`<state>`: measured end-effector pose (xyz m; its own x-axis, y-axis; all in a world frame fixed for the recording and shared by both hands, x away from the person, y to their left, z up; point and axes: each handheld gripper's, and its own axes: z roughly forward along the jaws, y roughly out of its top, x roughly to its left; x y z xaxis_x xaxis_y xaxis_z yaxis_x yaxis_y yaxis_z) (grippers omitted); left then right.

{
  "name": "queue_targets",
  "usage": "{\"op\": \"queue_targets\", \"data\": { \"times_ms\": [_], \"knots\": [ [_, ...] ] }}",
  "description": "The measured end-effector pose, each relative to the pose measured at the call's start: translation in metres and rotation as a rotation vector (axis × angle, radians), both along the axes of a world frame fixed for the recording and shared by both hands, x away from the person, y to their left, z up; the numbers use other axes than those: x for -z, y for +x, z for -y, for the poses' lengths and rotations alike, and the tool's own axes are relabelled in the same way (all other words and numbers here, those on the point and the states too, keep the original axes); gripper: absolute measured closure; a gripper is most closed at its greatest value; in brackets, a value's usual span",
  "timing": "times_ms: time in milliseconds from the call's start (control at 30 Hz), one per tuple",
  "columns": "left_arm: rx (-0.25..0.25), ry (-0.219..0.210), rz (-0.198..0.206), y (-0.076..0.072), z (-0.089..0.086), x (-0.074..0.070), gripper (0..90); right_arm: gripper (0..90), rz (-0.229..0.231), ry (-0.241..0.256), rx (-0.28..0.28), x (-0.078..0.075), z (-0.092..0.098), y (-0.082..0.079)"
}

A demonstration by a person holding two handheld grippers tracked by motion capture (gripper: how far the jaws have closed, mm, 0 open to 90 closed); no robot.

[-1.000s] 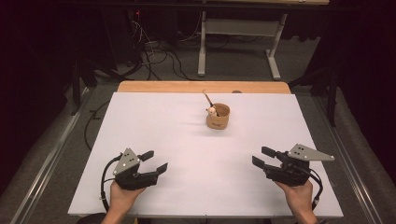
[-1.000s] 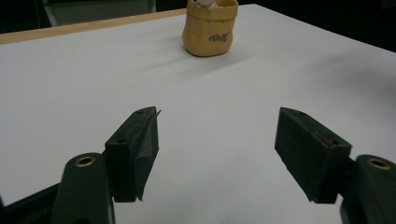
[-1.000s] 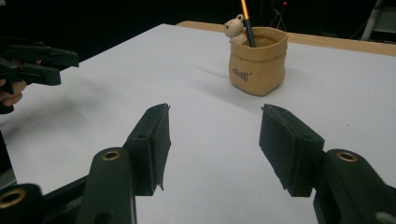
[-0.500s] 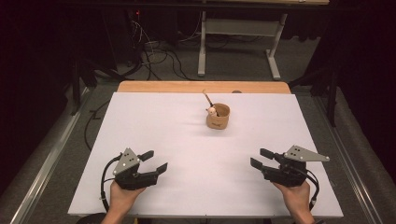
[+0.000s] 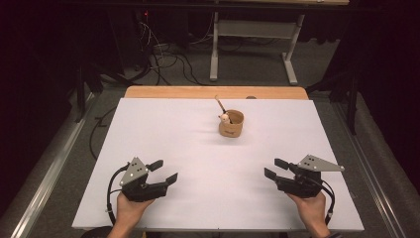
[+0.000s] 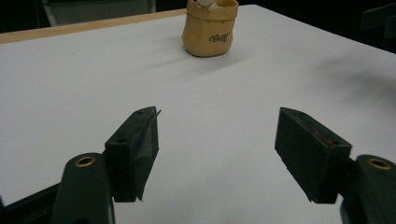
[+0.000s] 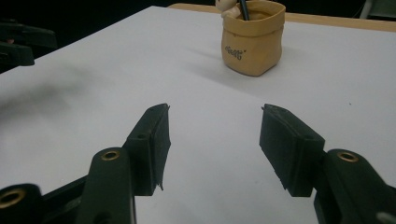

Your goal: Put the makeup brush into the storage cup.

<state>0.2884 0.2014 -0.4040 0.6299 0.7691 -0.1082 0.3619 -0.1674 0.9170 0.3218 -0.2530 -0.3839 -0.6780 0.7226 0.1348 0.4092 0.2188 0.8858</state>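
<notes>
While both tongs rest low over the white counter [image 5: 163,129], the tan cup [image 5: 231,124] stands upright toward the far edge, holding a dark stick [image 5: 218,103] and a small pale piece. Left tongs [image 5: 163,171] sit well nearer than the cup and to its left, jaws apart and empty. Right tongs [image 5: 275,168] sit nearer and to its right, jaws likewise apart and empty.

A white table top [image 5: 198,148] carries a small tan cup [image 5: 231,124], holding what may be a brush.
</notes>
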Motion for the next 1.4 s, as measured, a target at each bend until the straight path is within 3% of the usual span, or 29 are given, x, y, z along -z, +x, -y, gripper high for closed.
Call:
{"op": "queue_targets", "data": {
  "times_ms": [667,1100,1400],
  "knots": [
    [0.001,0.0,0.003,-0.001,0.0,0.0,31.0,44.6,-0.027,-0.011,0.011,0.01,-0.001,0.002],
    [0.002,0.001,0.004,-0.001,0.0,0.0,31.0,44.4,-0.034,-0.057,0.031,0.017,-0.001,0.006],
    [0.003,-0.003,0.004,-0.001,0.0,-0.001,31.0,44.4,-0.04,-0.059,0.048,0.021,0.0,0.007]
  ]
}}
